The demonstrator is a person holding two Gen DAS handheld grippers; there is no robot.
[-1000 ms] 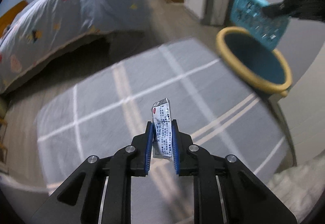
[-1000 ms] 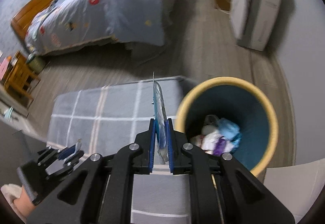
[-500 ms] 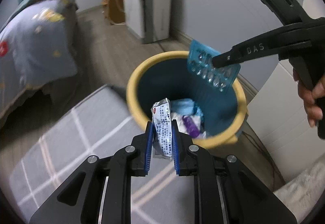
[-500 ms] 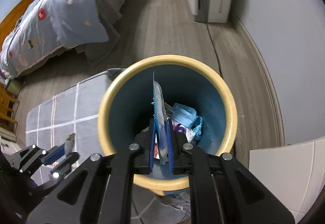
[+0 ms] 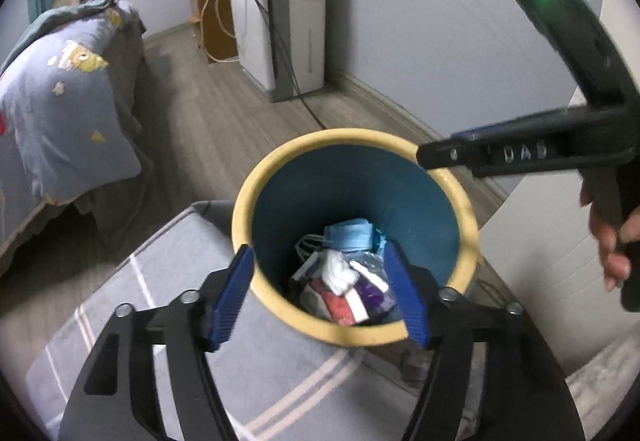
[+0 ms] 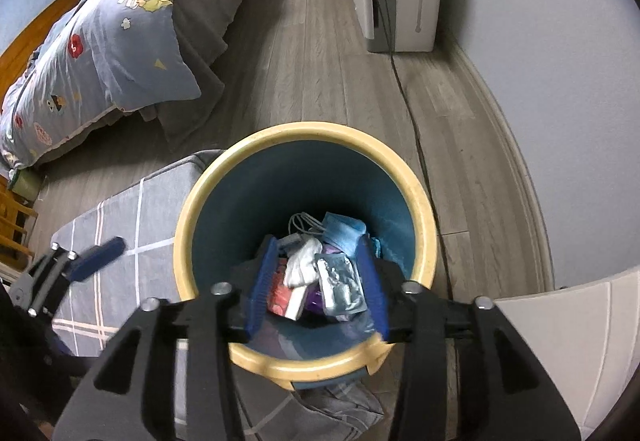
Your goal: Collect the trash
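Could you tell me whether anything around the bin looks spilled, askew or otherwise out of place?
Nothing stands out. The bin stands upright at the rug's corner, with the trash all inside it and none on the floor. Both tongs, left and right, hang open and empty over it.

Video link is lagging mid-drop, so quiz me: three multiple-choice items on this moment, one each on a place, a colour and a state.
1. The round bin stands: A on the bed; B at the corner of the grey checked rug; C on a chair.
2. Its rim is: A red; B yellow; C black.
3. The left gripper and right gripper are: A both open, empty; B both clamping trash; C one clamping.

B: rug corner meets its base.
B: yellow rim, teal inside.
A: nothing between the blue fingers, which have just been opening.
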